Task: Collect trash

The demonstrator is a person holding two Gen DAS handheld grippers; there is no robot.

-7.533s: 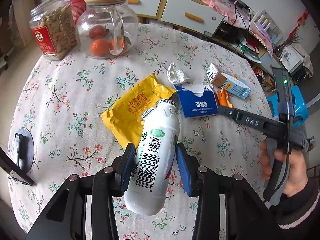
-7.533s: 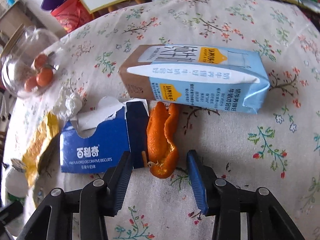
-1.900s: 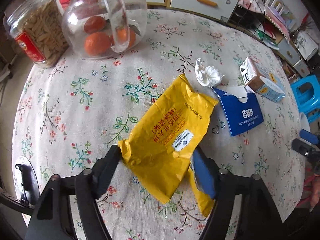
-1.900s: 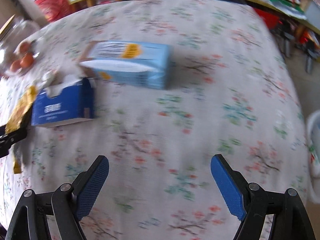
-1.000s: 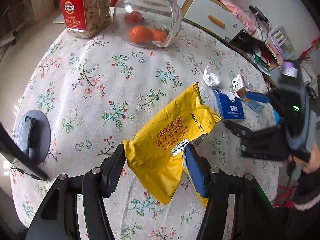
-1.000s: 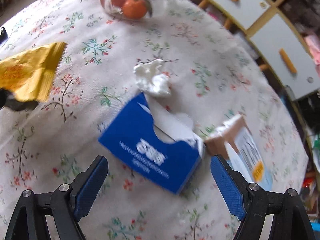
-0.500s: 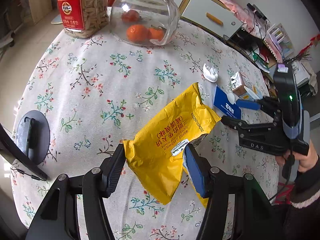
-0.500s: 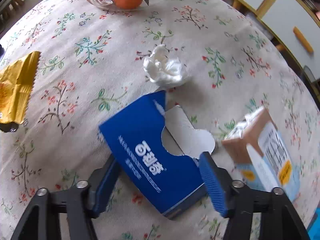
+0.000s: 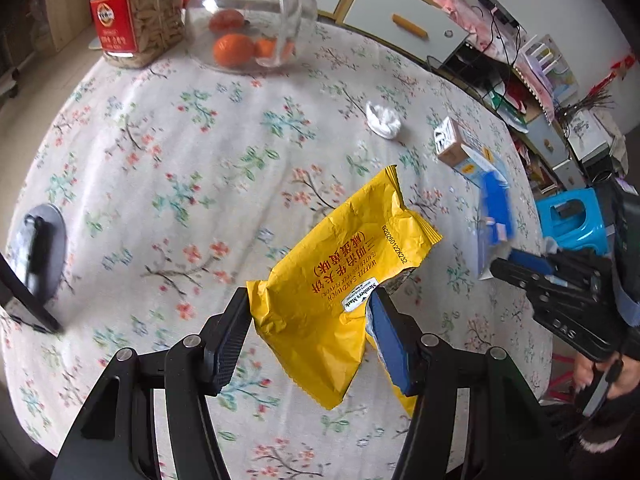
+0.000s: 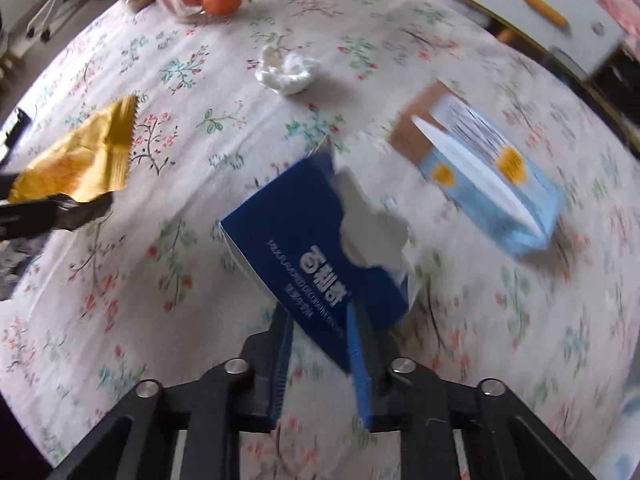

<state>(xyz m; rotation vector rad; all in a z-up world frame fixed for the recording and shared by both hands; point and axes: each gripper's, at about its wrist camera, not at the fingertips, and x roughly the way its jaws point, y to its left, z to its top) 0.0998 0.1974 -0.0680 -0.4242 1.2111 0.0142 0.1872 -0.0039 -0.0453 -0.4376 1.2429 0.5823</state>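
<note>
Above the floral tablecloth (image 9: 168,168), on the left, the left gripper (image 9: 308,336) pinches a yellow snack wrapper (image 9: 340,276), lifted off the cloth. Farther back lie a crumpled tissue (image 10: 288,68) and, to its right, a light-blue milk carton (image 10: 480,172). On the right, the right gripper (image 10: 320,352) clamps a torn blue biscuit box (image 10: 316,248), raised and tilted.

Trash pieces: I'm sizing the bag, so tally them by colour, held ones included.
Yellow: 1, crinkled yellow foil snack wrapper
Dark blue: 1, torn dark blue cardboard biscuit box
Light blue: 1, light blue milk carton
White: 1, crumpled white tissue
Total: 4
</note>
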